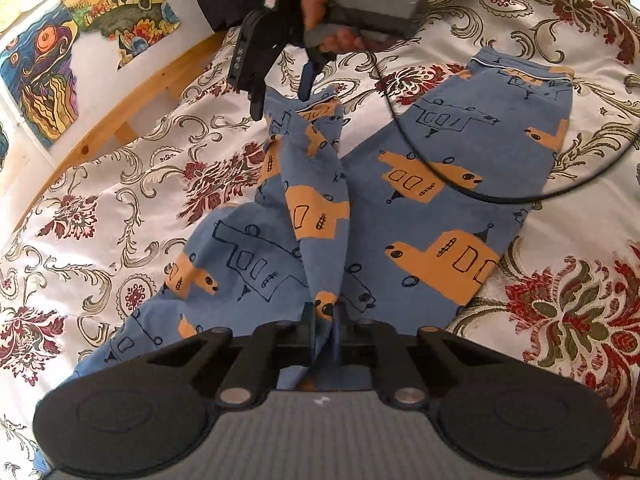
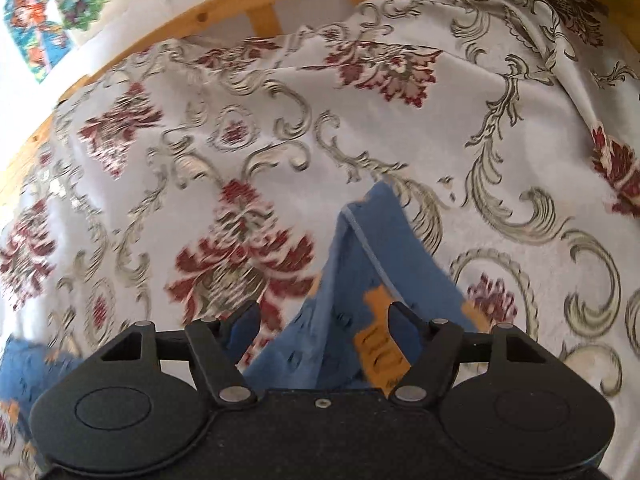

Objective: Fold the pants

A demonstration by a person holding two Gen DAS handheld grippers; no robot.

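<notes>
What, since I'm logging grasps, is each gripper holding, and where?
Left gripper is shut on the pants, pinching a bunched fold at their near end. Right gripper holds nothing: its jaws stand open around a leg's hem.

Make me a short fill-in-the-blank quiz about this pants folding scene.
1. The blue cotton pants carry ____ house shapes.
2. The left gripper is ____ on the pants.
3. The right gripper has its jaws ____.
4. The pants lie on a floral white bedspread beside a ____ bed rail.

Missing: orange; shut; open; wooden
</notes>
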